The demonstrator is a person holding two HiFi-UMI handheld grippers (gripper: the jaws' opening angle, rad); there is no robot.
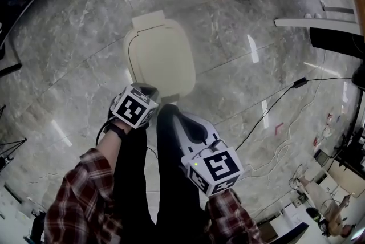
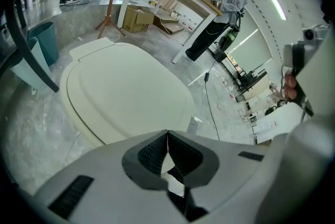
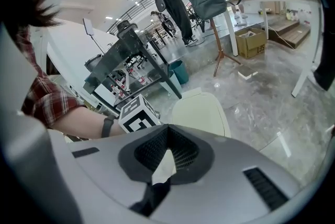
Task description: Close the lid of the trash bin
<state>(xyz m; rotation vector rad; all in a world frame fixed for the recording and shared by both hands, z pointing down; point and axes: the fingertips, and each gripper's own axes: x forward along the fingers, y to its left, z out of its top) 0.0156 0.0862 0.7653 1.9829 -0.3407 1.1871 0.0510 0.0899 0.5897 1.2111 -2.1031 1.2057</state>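
Inspection from the remote station.

1. The trash bin (image 1: 183, 88) stands on the marble floor (image 1: 256, 20), at 12 o'clock in the head view. Its cream lid (image 1: 161, 55) lies flat down over the bin, with the hinge tab at the lid's 12 o'clock edge.

2. On the left gripper (image 2: 167, 135) I find the fingers (image 2: 154, 154) clenched tip to tip, with nothing between them. In the left gripper view the lid spreads just beyond the tips, toward 11 o'clock. In the head view this gripper sits at the lid's 7 o'clock edge. I cannot tell whether it touches the lid.

3. On the right gripper (image 3: 166, 130) the fingers (image 3: 152, 149) are likewise clenched on nothing. In its own view the lid shows past the tips toward 1 o'clock, clearly apart from them. In the head view it sits at 5 o'clock from the bin.

4. A black cable (image 1: 268, 112) runs across the floor at 3 o'clock from the bin.
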